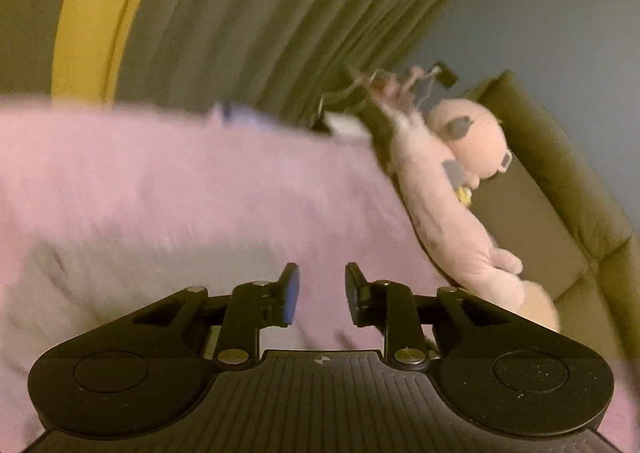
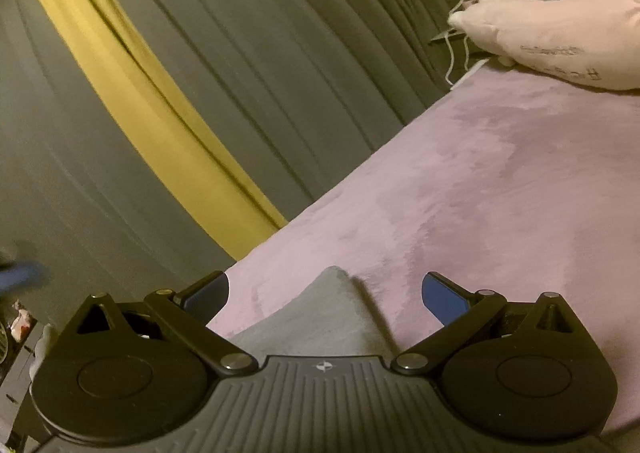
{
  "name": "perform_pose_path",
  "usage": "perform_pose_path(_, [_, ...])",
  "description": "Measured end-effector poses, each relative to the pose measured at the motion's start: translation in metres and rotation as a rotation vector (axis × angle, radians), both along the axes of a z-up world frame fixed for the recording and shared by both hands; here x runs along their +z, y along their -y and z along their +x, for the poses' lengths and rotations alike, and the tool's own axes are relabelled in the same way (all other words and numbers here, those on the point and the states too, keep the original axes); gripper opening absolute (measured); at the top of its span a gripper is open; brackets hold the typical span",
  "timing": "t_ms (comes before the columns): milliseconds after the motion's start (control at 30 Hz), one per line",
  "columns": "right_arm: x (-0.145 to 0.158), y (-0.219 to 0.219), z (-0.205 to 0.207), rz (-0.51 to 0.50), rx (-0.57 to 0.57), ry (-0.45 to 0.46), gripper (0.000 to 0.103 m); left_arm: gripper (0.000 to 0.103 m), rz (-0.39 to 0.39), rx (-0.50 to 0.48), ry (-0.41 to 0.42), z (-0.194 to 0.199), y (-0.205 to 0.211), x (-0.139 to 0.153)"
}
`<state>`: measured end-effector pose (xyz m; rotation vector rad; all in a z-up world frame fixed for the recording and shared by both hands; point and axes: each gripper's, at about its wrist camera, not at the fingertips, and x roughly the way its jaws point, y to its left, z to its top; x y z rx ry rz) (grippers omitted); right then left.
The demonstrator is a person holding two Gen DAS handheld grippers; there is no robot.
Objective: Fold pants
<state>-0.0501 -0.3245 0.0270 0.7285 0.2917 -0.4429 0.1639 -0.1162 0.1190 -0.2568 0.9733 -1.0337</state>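
Grey pants lie on a pink bedspread. In the left wrist view they show as a blurred grey patch (image 1: 132, 273) under and left of my left gripper (image 1: 322, 295), which is open with a narrow gap and holds nothing. In the right wrist view a grey corner of the pants (image 2: 320, 313) pokes up between the wide-open fingers of my right gripper (image 2: 325, 295), not touching either pad. Most of the pants are hidden below the gripper bodies.
The pink bedspread (image 2: 500, 193) covers the bed; its edge runs diagonally in the right wrist view. A pink plush toy (image 1: 452, 189) (image 2: 560, 25) lies at the far end. Grey curtains (image 2: 280, 53) with a yellow strip (image 2: 160, 125) hang beyond. A dark sofa (image 1: 560, 181) is at right.
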Motion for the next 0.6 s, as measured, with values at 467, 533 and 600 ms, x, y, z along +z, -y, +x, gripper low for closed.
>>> perform_pose_path(467, [-0.052,-0.063,-0.019,0.258,0.488,-0.309,0.102,0.086,-0.026,0.476,-0.029,-0.041,-0.191,-0.065])
perform_pose_path(533, [-0.063,-0.074,-0.011,0.292,0.547,-0.351,0.102,0.087,-0.032,0.501,-0.06,-0.049,-0.205,-0.072])
perform_pose_path(600, [-0.076,-0.079,-0.005,0.35,0.57,-0.352,0.102,0.088,-0.032,0.508,-0.087,-0.056,-0.211,-0.081])
